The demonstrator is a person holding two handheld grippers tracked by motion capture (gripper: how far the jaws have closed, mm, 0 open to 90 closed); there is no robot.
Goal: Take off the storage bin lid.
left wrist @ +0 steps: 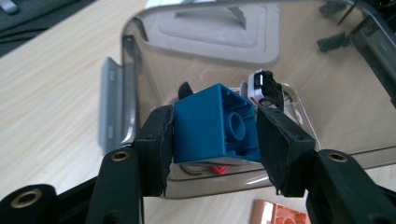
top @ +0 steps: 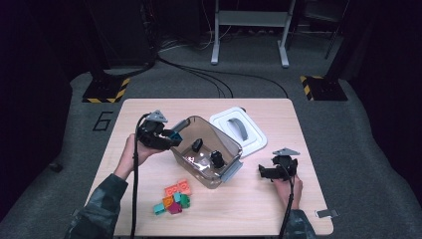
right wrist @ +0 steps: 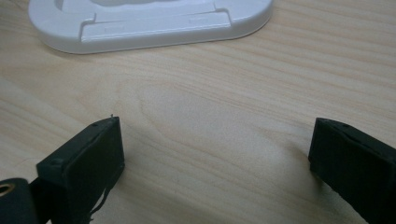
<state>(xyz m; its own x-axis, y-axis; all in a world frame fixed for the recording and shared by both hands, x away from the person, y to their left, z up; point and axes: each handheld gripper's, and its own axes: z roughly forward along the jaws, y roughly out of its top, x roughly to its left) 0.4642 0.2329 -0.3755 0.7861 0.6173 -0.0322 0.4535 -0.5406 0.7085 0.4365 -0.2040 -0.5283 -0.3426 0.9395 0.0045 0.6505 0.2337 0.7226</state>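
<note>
My left gripper (top: 174,135) is shut on a blue toy brick (left wrist: 215,123) and holds it over the near-left rim of a clear smoky plastic bin (top: 206,152). Both pads press the brick's sides in the left gripper view (left wrist: 212,140). Inside the bin lie a small white and black toy car (left wrist: 264,87) and dark pieces (top: 217,158). My right gripper (top: 261,172) rests low on the table at the right, open with bare wood between its jaws (right wrist: 215,154).
The bin's white lid (top: 239,128) lies flat behind the bin, and its edge (right wrist: 149,28) shows ahead of the right gripper. A cluster of orange, teal, green and pink bricks (top: 174,198) sits near the front edge. An orange brick (left wrist: 280,213) lies below the bin.
</note>
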